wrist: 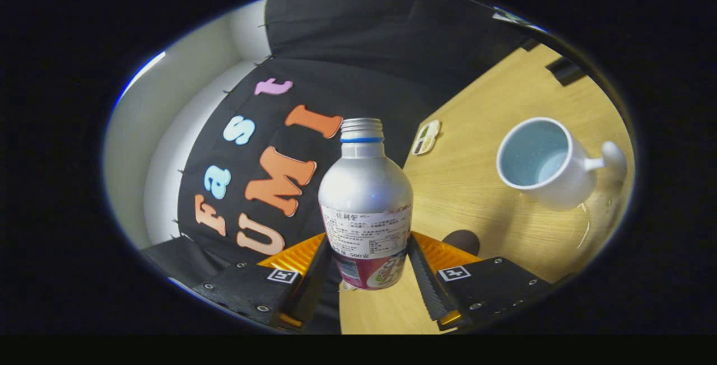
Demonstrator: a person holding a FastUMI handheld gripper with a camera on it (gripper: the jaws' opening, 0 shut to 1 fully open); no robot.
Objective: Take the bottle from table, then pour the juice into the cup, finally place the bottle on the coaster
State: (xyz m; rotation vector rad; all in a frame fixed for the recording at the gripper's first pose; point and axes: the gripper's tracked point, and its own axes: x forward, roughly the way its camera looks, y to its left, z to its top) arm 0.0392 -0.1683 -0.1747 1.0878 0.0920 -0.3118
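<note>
A silver bottle (366,202) with a threaded open neck, a blue ring and a printed label stands between my fingers. My gripper (367,267) is shut on the bottle, one finger pressing on each side of its lower body. The whole view is tilted, so the bottle hangs above the wooden table (470,186) and leans with the gripper. A white cup (540,163) with a pale blue inside and a handle sits on the table beyond my right finger, to the right of the bottle. Its inside looks bare.
A small flat item (426,137) with coloured patches lies on the table near its far edge, behind the bottle. A dark round spot (462,240) shows on the wood just ahead of my right finger. Black cloth wall stands to the left.
</note>
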